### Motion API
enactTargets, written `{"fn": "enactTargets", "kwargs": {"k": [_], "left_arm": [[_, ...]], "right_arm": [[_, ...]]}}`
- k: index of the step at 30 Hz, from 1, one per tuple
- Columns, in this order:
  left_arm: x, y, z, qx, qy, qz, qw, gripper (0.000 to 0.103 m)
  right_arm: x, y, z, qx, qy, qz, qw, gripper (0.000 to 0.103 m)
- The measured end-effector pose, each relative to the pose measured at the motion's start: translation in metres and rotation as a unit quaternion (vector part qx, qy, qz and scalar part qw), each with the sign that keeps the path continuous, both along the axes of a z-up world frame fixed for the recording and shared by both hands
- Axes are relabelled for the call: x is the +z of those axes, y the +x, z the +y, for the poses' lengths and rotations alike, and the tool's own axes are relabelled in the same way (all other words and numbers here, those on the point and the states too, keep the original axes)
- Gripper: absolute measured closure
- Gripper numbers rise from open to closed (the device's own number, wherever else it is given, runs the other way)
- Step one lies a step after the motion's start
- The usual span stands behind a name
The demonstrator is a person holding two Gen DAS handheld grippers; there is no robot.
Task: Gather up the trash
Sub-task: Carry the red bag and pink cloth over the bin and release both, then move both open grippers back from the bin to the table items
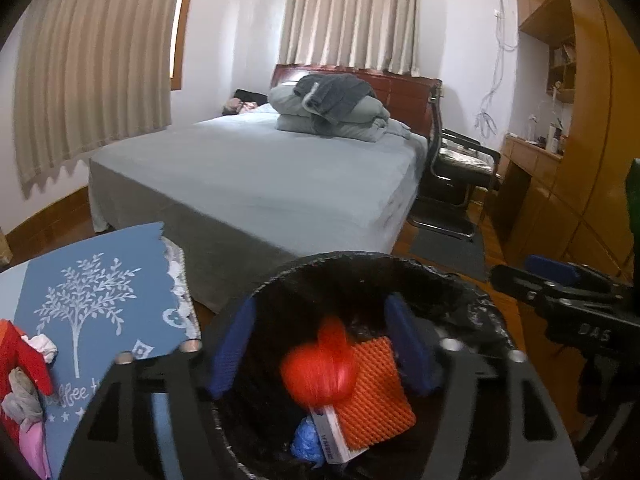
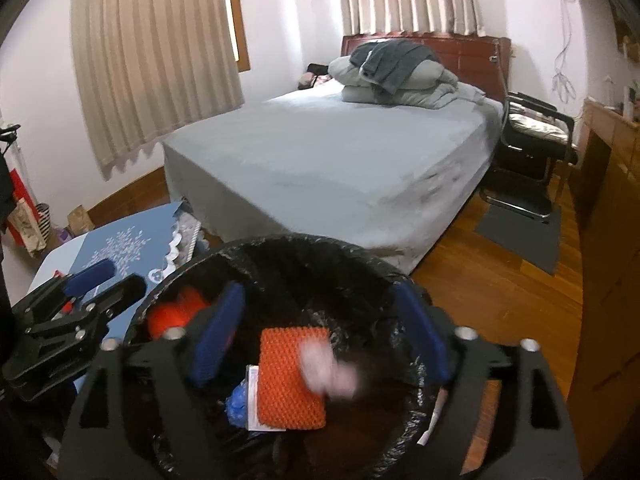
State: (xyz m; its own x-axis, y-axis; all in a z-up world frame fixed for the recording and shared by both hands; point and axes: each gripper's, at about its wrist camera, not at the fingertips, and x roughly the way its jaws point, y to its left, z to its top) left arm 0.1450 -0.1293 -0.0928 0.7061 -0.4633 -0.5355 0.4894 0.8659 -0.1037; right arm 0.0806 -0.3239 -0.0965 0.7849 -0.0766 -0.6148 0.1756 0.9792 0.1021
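Observation:
A bin lined with a black bag (image 1: pixel 472 300) (image 2: pixel 360 268) stands below both grippers. Inside lie an orange foam net (image 1: pixel 376 392) (image 2: pixel 292 376), a white box (image 1: pixel 334 432) and a blue wad (image 1: pixel 306 440). My left gripper (image 1: pixel 320 344) is open over the bin; a blurred red bag (image 1: pixel 320 368) is between its fingers, seemingly falling. My right gripper (image 2: pixel 316 336) is open over the bin; a blurred pink-white wad (image 2: pixel 332 372) drops below it. The red bag (image 2: pixel 172 316) also shows in the right wrist view.
A table with a blue cloth (image 1: pixel 100 296) (image 2: pixel 120 248) stands left of the bin, with crumpled tissues (image 1: pixel 42 348) and red packaging (image 1: pixel 20 356) on it. A bed (image 1: pixel 260 176) lies beyond, a black chair (image 1: pixel 460 168) and wooden cabinets (image 1: pixel 560 184) to the right.

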Motion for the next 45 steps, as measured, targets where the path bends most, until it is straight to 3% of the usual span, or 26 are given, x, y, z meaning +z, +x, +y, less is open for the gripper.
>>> {"fn": "enactTargets", "kwargs": {"k": [8, 18, 24, 33, 39, 45], "left_arm": [[0.002, 0.001, 0.033, 0.042, 0.006, -0.003, 0.9991, 0.020], [0.004, -0.006, 0.121, 0.143, 0.024, -0.018, 0.9892, 0.020], [-0.001, -0.014, 0.175, 0.203, 0.037, -0.018, 0.9782, 0.020], [-0.013, -0.032, 0.261, 0.293, 0.051, -0.009, 0.9547, 0.020], [-0.029, -0.036, 0.300, 0.329, 0.062, 0.008, 0.9423, 0.020], [-0.048, -0.036, 0.326, 0.347, 0.063, 0.028, 0.9353, 0.020]], "right_arm": [[-0.001, 0.007, 0.012, 0.013, 0.010, 0.000, 1.000, 0.009], [-0.003, 0.027, 0.082, 0.076, 0.023, 0.005, 0.997, 0.008], [-0.003, 0.043, 0.136, 0.125, 0.029, 0.005, 0.992, 0.008], [-0.013, 0.060, 0.213, 0.186, 0.029, 0.008, 0.982, 0.008], [-0.024, 0.065, 0.254, 0.214, 0.024, 0.010, 0.977, 0.008], [-0.039, 0.070, 0.279, 0.223, 0.014, 0.013, 0.975, 0.008]]}}
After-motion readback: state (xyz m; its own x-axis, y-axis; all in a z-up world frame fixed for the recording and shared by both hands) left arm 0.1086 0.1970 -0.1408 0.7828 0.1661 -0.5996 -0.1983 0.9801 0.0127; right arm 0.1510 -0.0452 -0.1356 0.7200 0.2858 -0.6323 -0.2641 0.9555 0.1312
